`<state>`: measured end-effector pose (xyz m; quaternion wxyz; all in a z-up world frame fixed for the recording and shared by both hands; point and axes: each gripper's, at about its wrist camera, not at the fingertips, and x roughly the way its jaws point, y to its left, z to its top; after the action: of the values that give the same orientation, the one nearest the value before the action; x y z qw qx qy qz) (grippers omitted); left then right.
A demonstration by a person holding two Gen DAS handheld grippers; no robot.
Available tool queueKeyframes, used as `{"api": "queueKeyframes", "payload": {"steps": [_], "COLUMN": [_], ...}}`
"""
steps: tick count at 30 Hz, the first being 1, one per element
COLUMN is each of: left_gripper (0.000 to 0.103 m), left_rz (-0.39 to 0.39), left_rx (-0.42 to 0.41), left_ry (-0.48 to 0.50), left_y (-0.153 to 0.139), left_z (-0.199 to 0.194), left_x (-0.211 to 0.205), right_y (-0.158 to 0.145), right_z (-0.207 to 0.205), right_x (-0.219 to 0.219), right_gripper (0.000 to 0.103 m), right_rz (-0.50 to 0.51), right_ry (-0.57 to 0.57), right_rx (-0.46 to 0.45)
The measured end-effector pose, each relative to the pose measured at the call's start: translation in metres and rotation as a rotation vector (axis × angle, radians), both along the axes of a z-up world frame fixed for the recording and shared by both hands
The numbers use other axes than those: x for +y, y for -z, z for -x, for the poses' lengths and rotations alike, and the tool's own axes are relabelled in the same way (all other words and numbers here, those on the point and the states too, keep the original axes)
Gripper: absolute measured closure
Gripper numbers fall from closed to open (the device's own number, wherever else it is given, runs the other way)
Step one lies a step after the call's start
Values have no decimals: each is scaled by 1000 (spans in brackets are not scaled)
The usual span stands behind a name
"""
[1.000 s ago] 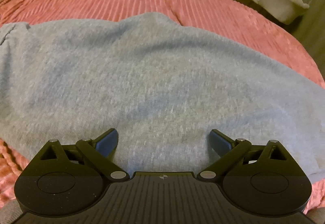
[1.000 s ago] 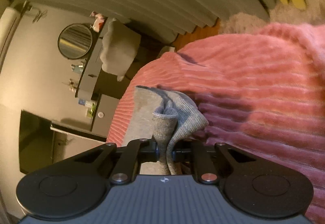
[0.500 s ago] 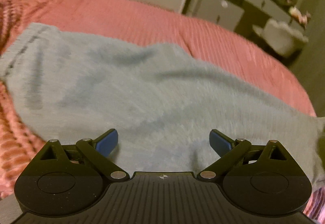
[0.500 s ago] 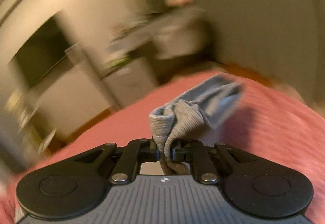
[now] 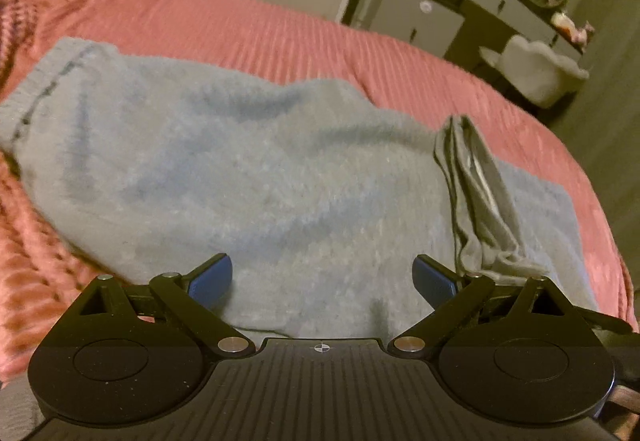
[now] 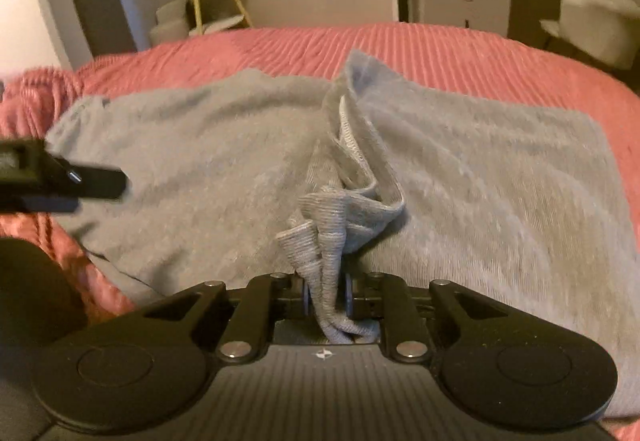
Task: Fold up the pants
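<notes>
Pants spread on pink bedspread; right gripper pinches their hem, left gripper spread wide.

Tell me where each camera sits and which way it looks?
Left wrist: sits on the left gripper, looks forward over the grey knit pants on the pink ribbed bedspread; its open blue-tipped fingers show.
Right wrist: sits on the right gripper, looks forward across the pants, its fingers shut on the ribbed cuff; the left gripper pokes in at the left.
Both see the pants, the bedspread and the grey dresser.
</notes>
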<state>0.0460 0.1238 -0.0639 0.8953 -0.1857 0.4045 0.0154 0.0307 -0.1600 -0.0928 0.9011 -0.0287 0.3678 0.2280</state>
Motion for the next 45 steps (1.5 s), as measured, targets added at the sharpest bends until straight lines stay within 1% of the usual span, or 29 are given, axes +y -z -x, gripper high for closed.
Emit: {"api": "queueKeyframes", "payload": {"steps": [2,3,4,5,6,7,8,9,10,11,13,14,15,18,20,22,25,27,29,32,35,37,39,40,42,43,44,45], "left_gripper": [3,3,3,3,3,3,3,3,3,3,3,3,3,3,4,3,4,4,4,4,4,4,4,6,16,34,49,54], "left_rz": [29,45,61,71,77,83,91,105,120,139,195,225,245,294,338,371,394,429,498,607,686,707,707,702,685,665,636,616], "left_rx": [4,2,1,-1,-4,-11,-19,-25,-28,-32,-36,-32,-20,19,45,70,112,144,151,158,162,147,171,187,199,200,208,209], "left_ry": [22,30,38,43,46,47,48,53,60,74,124,153,180,247,305,351,389,378,366,357,368,394,413,404,382,378,375,380], "left_y": [5,6,7,8,8,8,8,7,7,7,6,6,7,10,15,21,34,43,48,54,57,57,62,62,66,67,68,69], "left_z": [-4,-4,-5,-5,-5,-5,-4,-3,-4,-4,-8,-11,-16,-31,-38,-43,-52,-60,-65,-71,-73,-76,-83,-84,-89,-90,-91,-91], "left_x": [-1,-1,-1,0,0,0,1,2,3,3,-1,-5,-10,-33,-47,-59,-69,-68,-62,-57,-59,-60,-68,-71,-77,-79,-82,-82], "right_y": [-8,-10,-12,-12,-10,-9,-12,-17,-24,-30,-37,-36,-34,-21,-8,6,21,27,31,28,29,30,31,30,28,26,24,22], "right_z": [7,9,11,13,13,11,14,18,20,21,21,21,20,25,31,34,35,32,30,32,29,32,32,32,32,32,32,32], "right_x": [-5,-5,-1,2,3,3,-3,-9,-17,-29,-61,-80,-95,-140,-165,-177,-183,-184,-184,-187,-184,-185,-183,-182,-178,-175,-172,-170], "right_gripper": [87,87,85,76,64,36,26,23,14,8,4,3,2,0,0,0,0,0,0,0,0,0,0,0,0,0,0,0], "right_rz": [-47,-56,-54,-42,-34,-54,-98,-135,-173,-227,-381,-474,-537,-711,-806,-870,-971,-990,-987,-973,-984,-992,-997,-994,-971,-954,-935,-915], "right_ry": [14,6,-7,-19,-39,-56,-52,-36,-1,55,171,234,287,440,522,565,591,605,607,587,568,557,542,540,525,513,502,496], "right_rx": [-8,-22,-33,-32,-2,53,57,34,19,8,34,74,112,216,277,325,370,382,391,393,411,415,419,422,420,416,408,402]}}
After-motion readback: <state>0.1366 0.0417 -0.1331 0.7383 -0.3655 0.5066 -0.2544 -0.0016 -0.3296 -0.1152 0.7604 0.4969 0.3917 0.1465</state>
